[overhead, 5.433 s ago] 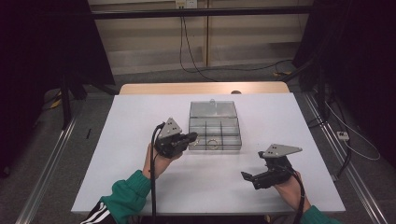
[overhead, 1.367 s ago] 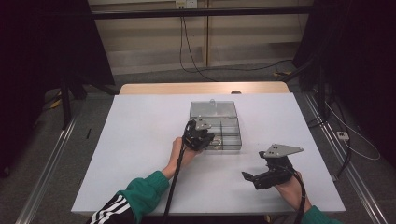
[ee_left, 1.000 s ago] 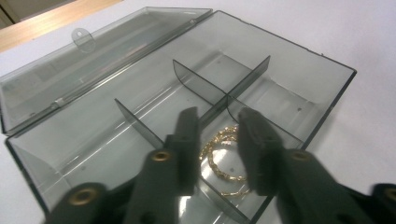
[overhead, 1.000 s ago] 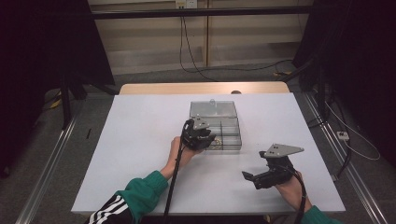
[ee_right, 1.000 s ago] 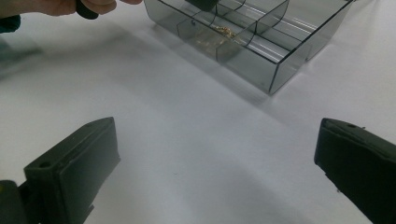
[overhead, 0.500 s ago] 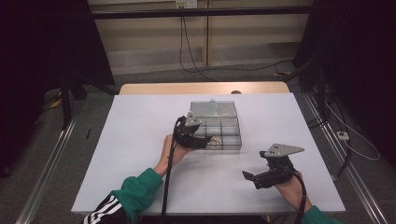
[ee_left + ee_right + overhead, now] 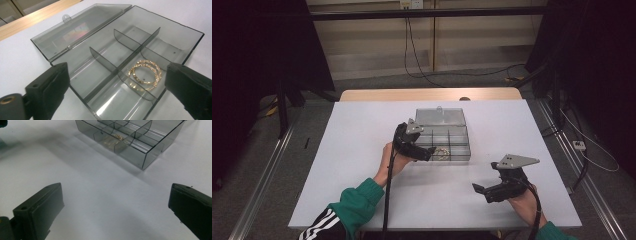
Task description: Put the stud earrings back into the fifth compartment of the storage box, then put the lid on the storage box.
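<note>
A smoky clear compartment box (image 7: 453, 135) lies mid-table with its lid (image 7: 439, 116) folded back flat. Gold hoops (image 7: 442, 151) lie in its front middle compartment, seen close as two twisted rings (image 7: 145, 72) and as a faint glint (image 7: 113, 140). My left gripper (image 7: 428, 152) hovers at the box's front left corner. Its jaws have just been opening and now stand wide (image 7: 117, 82), gripping nothing, with the hoops lying loose in the box (image 7: 105, 61) below. My right gripper (image 7: 477, 189) rests open near the table's front right, empty (image 7: 116, 205), facing the box (image 7: 132, 151).
The white table (image 7: 362, 150) stretches bare to the left of the box and between the two hands. A wooden strip (image 7: 427, 94) runs along its far edge. Cables trail from both grippers toward the person. Dark floor and metal rails flank the table.
The left gripper went from left of the box to over its front compartments, then drew back slightly to the front left corner. The right gripper has stayed in place.
</note>
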`<act>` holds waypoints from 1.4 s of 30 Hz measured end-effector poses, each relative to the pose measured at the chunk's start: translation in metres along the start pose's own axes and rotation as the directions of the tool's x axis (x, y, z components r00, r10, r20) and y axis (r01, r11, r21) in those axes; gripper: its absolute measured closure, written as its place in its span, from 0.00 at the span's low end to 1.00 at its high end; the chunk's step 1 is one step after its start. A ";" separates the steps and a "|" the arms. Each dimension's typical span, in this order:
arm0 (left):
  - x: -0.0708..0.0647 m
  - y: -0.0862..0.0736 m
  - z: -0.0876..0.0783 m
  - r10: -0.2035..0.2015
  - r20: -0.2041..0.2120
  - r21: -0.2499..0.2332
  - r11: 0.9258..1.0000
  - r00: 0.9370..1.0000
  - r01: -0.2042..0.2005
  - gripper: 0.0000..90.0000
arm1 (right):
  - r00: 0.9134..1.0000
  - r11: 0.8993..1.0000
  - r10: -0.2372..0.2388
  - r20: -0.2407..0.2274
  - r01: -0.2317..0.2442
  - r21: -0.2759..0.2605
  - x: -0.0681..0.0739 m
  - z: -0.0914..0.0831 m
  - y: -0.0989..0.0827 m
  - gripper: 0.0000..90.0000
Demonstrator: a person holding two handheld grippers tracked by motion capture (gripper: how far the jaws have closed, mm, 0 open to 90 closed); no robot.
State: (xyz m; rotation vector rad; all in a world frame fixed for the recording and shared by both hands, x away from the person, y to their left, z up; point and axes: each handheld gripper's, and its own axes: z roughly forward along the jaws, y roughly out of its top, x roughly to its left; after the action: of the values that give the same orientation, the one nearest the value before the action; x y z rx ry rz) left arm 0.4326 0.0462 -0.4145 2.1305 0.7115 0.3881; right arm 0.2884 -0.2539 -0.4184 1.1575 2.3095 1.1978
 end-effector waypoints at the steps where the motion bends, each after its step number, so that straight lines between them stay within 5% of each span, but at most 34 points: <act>1: 0.001 0.000 0.000 -0.005 0.002 -0.001 1.000 1.000 0.005 0.04 | 1.000 1.000 0.003 -0.004 -0.003 -0.002 0.000 0.000 0.000 0.00; 21: 0.004 0.000 0.014 -0.028 0.009 0.049 0.998 1.000 0.027 0.05 | 1.000 1.000 0.008 -0.021 -0.008 0.002 0.000 0.003 0.001 0.00; 30: -0.001 -0.001 0.028 -0.021 -0.012 0.063 0.998 1.000 0.022 0.36 | 1.000 1.000 0.004 -0.028 -0.004 0.004 0.000 0.004 0.002 0.00; 35: -0.002 -0.003 0.033 -0.022 0.018 0.076 0.997 1.000 0.021 0.54 | 1.000 1.000 0.006 -0.030 -0.006 0.006 -0.001 0.006 0.003 0.00; 42: -0.003 -0.003 0.036 -0.002 0.029 0.084 0.996 1.000 0.000 0.65 | 0.999 1.000 0.010 -0.034 -0.010 0.002 -0.002 0.008 0.005 0.00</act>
State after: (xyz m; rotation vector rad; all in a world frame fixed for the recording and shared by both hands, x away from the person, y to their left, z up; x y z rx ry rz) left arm 0.4468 0.0235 -0.4390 2.2100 0.7231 0.3309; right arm 0.2970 -0.2488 -0.4196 1.1599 2.3330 1.2283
